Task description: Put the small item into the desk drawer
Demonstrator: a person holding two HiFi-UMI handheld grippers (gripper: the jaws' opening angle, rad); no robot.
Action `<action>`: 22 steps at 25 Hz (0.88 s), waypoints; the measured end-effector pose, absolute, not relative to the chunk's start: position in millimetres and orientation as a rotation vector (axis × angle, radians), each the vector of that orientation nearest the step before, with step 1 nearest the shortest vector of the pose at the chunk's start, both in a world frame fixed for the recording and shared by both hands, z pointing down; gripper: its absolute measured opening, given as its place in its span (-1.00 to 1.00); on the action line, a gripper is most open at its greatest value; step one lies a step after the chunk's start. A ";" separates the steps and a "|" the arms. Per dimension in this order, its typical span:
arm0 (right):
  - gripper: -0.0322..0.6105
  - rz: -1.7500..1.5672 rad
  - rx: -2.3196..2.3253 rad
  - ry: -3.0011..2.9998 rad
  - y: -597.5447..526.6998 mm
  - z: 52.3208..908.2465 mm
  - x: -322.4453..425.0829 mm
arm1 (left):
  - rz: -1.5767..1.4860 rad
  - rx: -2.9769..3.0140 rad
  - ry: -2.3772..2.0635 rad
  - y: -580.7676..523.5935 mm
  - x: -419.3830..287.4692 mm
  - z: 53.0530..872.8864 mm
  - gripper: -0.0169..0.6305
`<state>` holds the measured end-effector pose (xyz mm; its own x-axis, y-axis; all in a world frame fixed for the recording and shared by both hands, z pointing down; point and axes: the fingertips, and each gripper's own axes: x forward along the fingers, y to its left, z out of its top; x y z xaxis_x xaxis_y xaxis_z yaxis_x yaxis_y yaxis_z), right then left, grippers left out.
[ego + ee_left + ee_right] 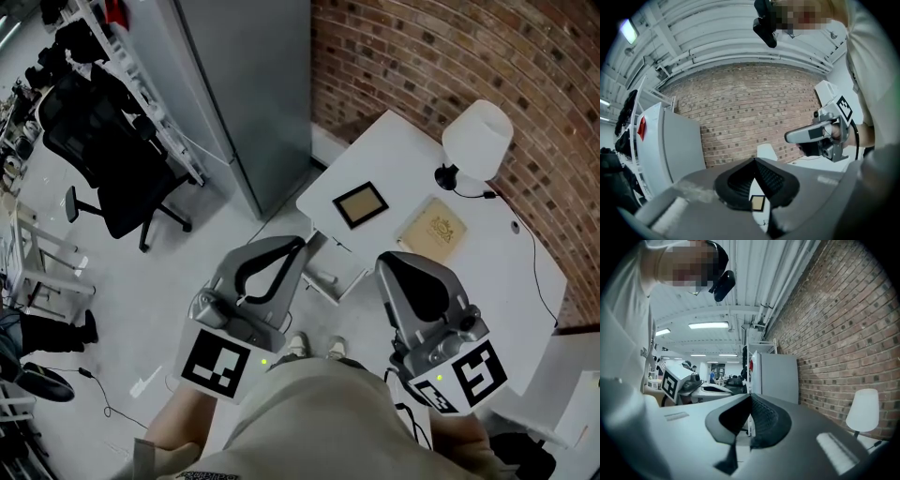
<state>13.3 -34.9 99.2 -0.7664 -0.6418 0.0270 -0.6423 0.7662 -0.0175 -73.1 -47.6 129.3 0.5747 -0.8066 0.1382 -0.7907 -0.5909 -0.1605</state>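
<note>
Small item (pixel 361 204): a flat, black-framed square lying by the near edge of the worktop (pixel 525 272), beside a tan book (pixel 433 228); probably light, stiff and thin, best pinched across one rim. Left tongs (pixel 300 244) and right tongs (pixel 388 260), both closed and empty, hang short of the worktop; lamp (pixel 478 139) and brick wall (pixel 450 47) bound the far side.

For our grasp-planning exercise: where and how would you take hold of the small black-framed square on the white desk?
Probably by two opposite frame edges of the black-framed square, coming straight down from above. It lies flat on the white desk, apart from the tan book, so jaws can straddle it.
</note>
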 end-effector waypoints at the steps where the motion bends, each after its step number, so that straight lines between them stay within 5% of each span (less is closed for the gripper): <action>1: -0.89 0.042 1.061 -2.933 -34.5 99.2 13.6 | -0.301 -2.717 1.383 -48.0 -73.0 129.2 -0.94; 22: -0.89 0.066 1.008 -2.934 -47.1 104.4 15.9 | -0.320 -2.697 1.421 -59.1 -72.8 134.3 -0.94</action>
<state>15.9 -47.1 104.4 -0.7882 -0.6134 0.0501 -0.6151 0.7880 -0.0280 -72.8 -59.1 134.3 0.5487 -0.8229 0.1478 -0.8069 -0.5675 -0.1640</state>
